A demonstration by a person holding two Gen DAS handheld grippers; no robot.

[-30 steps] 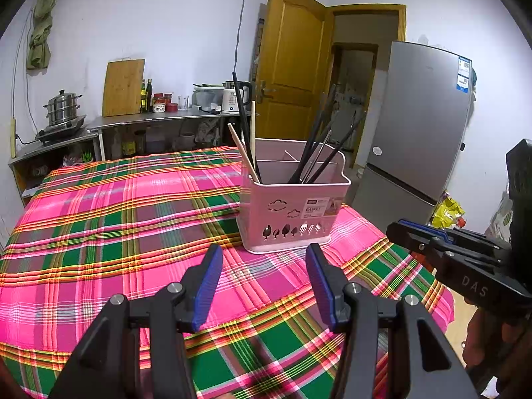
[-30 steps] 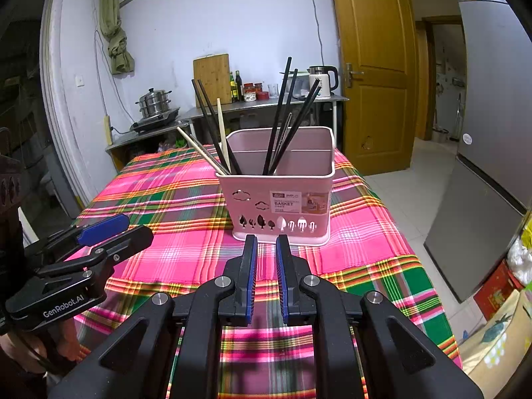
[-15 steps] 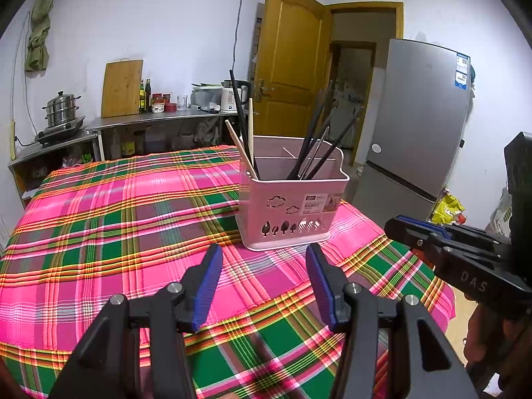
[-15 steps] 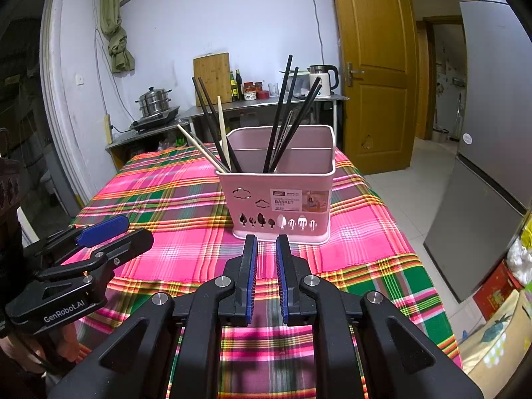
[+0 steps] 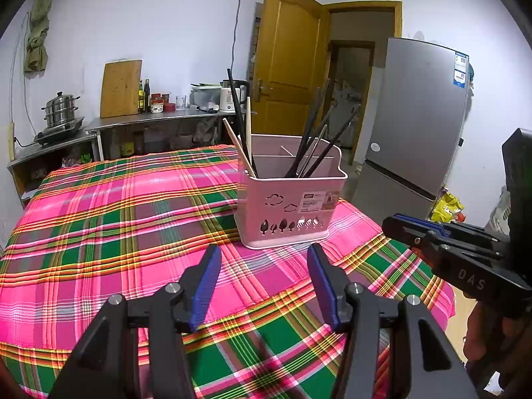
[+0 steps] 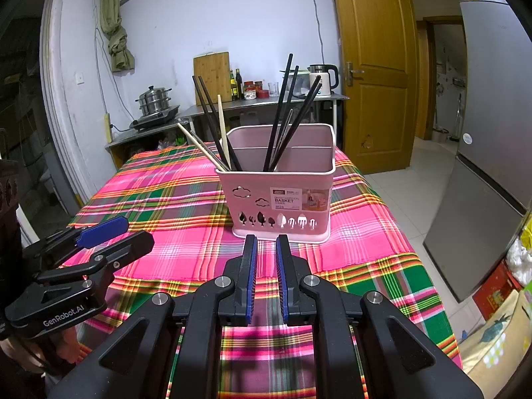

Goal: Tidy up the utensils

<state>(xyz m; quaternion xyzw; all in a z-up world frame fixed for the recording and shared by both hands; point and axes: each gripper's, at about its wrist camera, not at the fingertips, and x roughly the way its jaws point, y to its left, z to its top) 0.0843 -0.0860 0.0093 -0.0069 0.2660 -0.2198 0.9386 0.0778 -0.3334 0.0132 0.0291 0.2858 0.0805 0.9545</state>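
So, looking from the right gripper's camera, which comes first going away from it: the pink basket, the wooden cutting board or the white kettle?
From the right gripper:
1. Pink basket, straight ahead on the table.
2 and 3. Cutting board, back left against the wall, and white kettle, back right on the counter: too close to call.

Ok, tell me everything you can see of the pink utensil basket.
The pink basket looks like plastic, roughly rectangular with rounded corners and a partition inside. Its front wall has cloud and tree cut-outs and a label reading BASKET. It stands upright on the plaid tablecloth. Black chopsticks and pale wooden ones lean in its compartments, ends poking above the rim. Neither claw touches it.
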